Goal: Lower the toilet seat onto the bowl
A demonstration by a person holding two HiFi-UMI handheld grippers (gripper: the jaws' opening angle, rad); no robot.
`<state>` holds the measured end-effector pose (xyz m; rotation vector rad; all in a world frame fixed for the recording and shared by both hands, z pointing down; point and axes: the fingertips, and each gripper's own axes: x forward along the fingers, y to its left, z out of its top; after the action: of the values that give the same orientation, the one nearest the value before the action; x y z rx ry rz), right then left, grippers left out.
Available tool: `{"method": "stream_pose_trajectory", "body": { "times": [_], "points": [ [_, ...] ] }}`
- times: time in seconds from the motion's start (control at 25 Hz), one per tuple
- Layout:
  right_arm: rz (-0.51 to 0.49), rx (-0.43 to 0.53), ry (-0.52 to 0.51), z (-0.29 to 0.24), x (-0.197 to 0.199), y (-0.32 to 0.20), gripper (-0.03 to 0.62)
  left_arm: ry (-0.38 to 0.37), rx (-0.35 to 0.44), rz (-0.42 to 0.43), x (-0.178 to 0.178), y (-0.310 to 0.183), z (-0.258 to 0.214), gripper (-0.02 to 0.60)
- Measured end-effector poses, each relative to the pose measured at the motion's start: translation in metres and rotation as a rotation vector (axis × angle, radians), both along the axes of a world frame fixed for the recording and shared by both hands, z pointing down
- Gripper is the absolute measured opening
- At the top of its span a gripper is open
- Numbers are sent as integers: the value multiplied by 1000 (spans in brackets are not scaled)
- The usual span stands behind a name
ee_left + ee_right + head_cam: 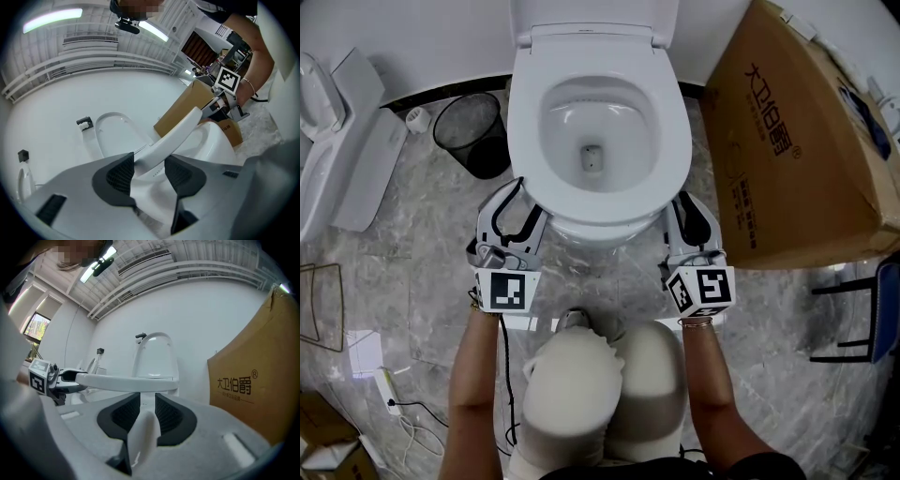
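Reading "大卫伯爵®" on brown box nr toilet seat.

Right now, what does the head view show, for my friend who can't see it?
From above, the left claw and right claw grip a white toilet seat by its front, over the bowl. A black wastebasket stands left, a cardboard box right.
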<state>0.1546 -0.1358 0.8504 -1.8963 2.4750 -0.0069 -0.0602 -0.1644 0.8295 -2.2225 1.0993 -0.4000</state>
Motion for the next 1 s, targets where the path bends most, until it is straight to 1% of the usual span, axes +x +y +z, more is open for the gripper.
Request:
{"method": "stream_pose_trajectory", "body": {
  "times": [0.12, 0.24, 0.32, 0.4, 0.48, 0.56, 0.6, 0.68, 0.76, 0.84, 0.88, 0.92, 0.96, 1.0],
  "points": [
    [15, 11, 1, -4, 5, 9, 103, 71, -14, -33, -5, 0, 6, 181],
    [18, 45, -41, -16, 10, 15, 103, 68, -14, -49, -6, -1, 7, 181],
    [5, 60, -40, -23, 6, 13, 81, 68, -26, -58, -7, -1, 6, 183],
    [-19, 70, -20, -30, -1, 9, 49, 64, -30, -34, -5, 0, 2, 187],
    [-27, 68, -23, -33, -4, 9, 6, 96, -44, 4, -4, 5, 0, 187],
    [-29, 61, -28, -32, -4, 10, 6, 136, -59, 19, -5, 11, 2, 179],
    [-30, 57, -28, -31, -4, 10, 6, 144, -64, 19, -6, 13, 3, 173],
    [-31, 50, -27, -28, -5, 10, 6, 146, -69, 20, -7, 17, 4, 156],
    [-30, 37, -20, -23, -5, 10, 6, 132, -69, 34, -8, 24, 6, 153],
    [-30, 30, -18, -19, -6, 10, 6, 122, -67, 47, -9, 31, 9, 124],
    [-32, 31, -19, -18, -7, 10, 6, 153, -79, 48, -11, 34, 9, 116],
    [-35, 34, -20, -17, -8, 11, 6, 237, -108, 40, -13, 36, 9, 108],
    [-39, 37, -17, -17, -11, 11, 6, 353, -149, 27, -16, 37, 8, 95],
    [-45, 40, -9, -16, -14, 11, 6, 445, -180, 15, -18, 38, 7, 93]
  ]
}}
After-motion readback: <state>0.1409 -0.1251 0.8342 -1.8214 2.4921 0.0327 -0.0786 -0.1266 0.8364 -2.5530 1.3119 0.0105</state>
